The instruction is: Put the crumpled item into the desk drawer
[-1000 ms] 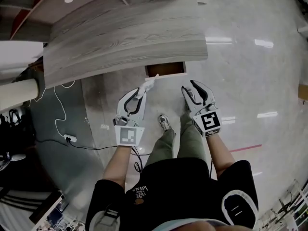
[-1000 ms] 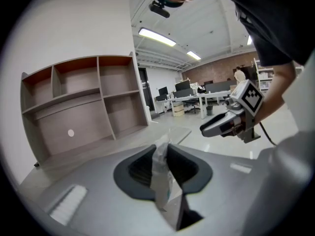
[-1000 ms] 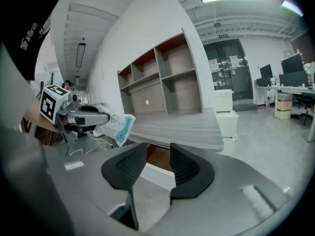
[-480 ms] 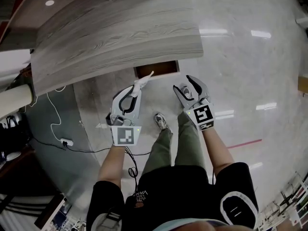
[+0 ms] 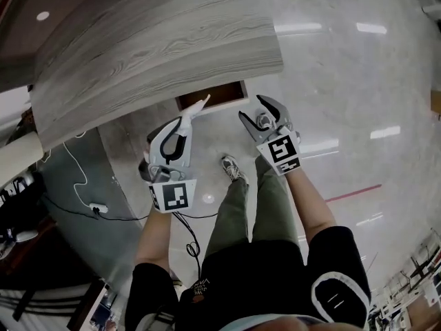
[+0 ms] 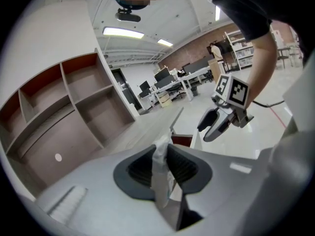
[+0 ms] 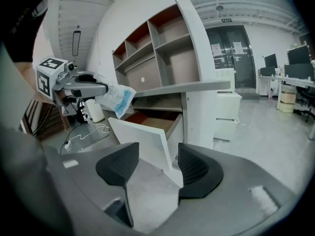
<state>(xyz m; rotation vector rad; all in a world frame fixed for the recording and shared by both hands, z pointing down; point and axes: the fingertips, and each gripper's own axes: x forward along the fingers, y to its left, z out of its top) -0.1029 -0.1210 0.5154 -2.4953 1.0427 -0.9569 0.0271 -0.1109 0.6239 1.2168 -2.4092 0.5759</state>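
A crumpled white and blue item [image 5: 195,109] sticks out of my left gripper [image 5: 180,124], which is shut on it just left of the open desk drawer [image 5: 213,96]. In the left gripper view the item [image 6: 160,154] stands pinched between the dark pads [image 6: 140,171]. My right gripper [image 5: 260,116] hangs open and empty to the drawer's right. The right gripper view looks past the right gripper [image 7: 157,168] at the drawer's white front panel [image 7: 142,141] and brown inside [image 7: 155,123], with the left gripper [image 7: 81,88] and the item [image 7: 118,98] above them.
The grey wood-grain desk top [image 5: 158,54] overhangs the drawer. A white cable and power strip [image 5: 96,207] lie on the floor at the left. The person's shoe [image 5: 234,169] is below the drawer. Wall shelves [image 7: 162,48] and a white cabinet [image 7: 226,114] stand behind.
Both grippers have moved up and closer to the open drawer. The left gripper still holds the crumpled item. The right gripper's jaws stand open.
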